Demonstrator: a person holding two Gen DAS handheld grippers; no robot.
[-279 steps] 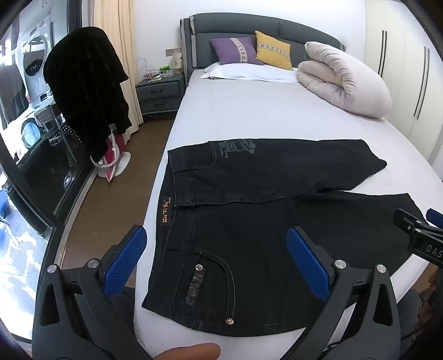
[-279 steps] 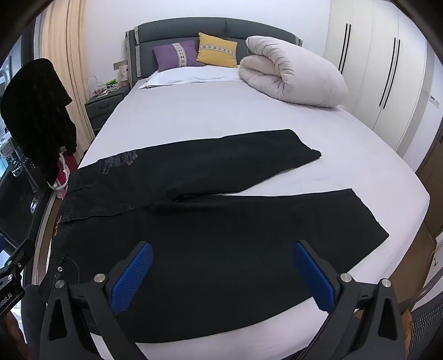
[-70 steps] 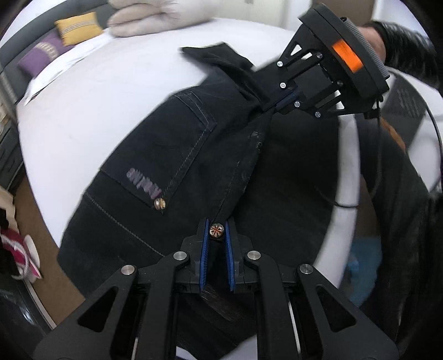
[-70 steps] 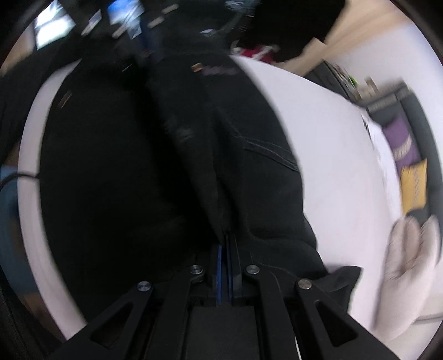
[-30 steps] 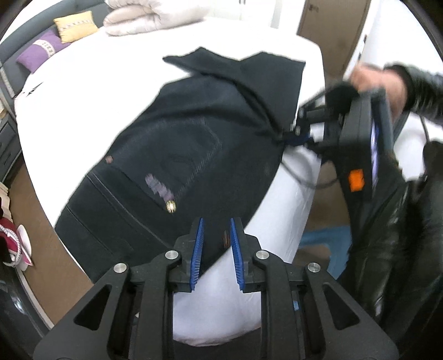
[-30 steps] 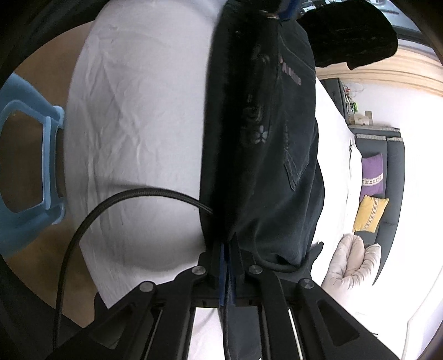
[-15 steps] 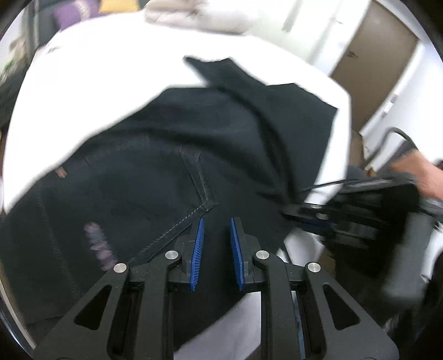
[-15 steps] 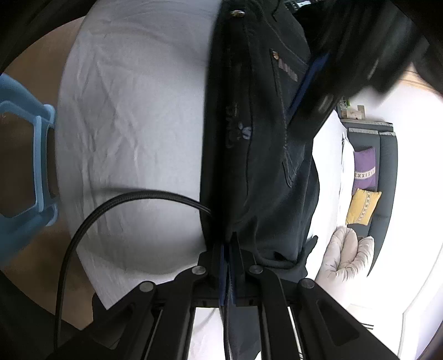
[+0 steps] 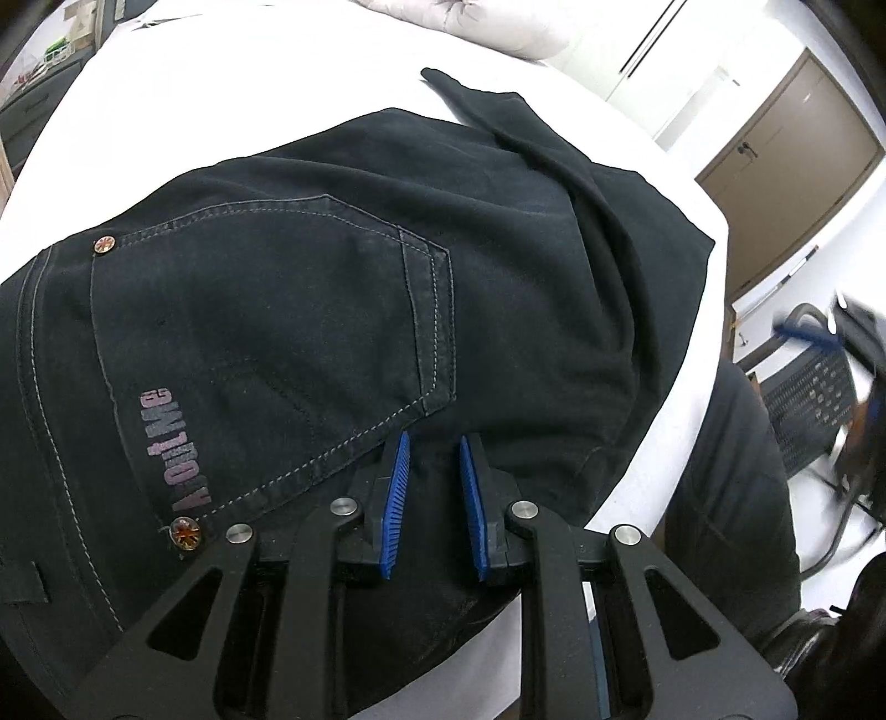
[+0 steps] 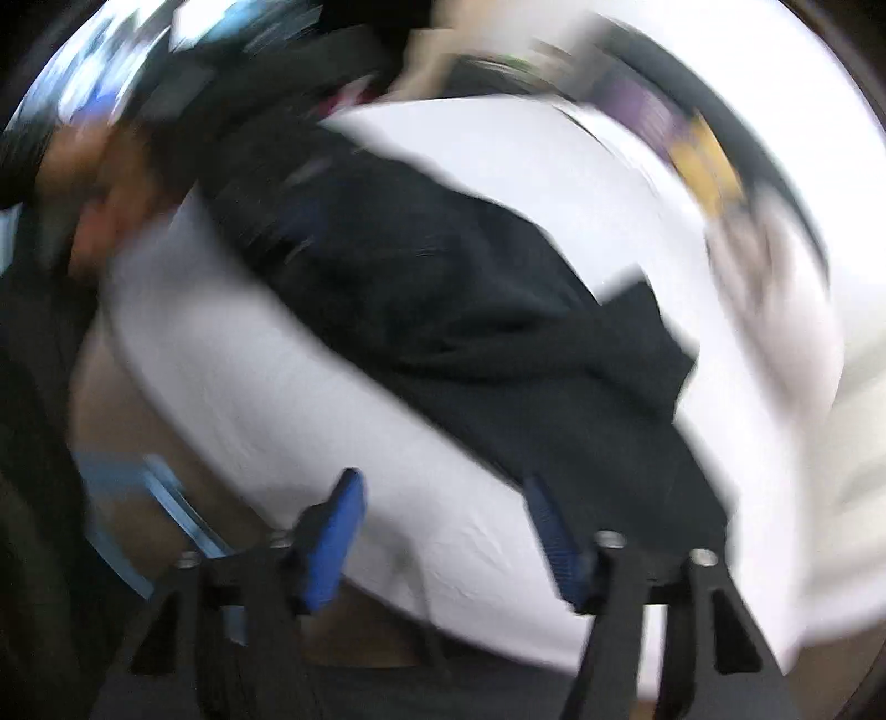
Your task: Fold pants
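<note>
One pair of pants [image 9: 343, 266] lies ahead of two grippers: left gripper [image 9: 433, 443] narrowly parted, empty; right gripper [image 10: 443, 487] just opening, empty.

A white bed [image 9: 221, 83] filled most of the view, a rolled pale duvet [image 9: 476, 27] at its far end, near a brown door [image 9: 786, 138] and a mesh chair [image 9: 808, 404].

pants [image 9: 332, 266]: black denim, grey stitching, pinkish lettering by the back pocket
state: folded lengthwise, legs stacked, bit rumpled
spot: flat on the white bed [image 9: 232, 99], near its edge
</note>
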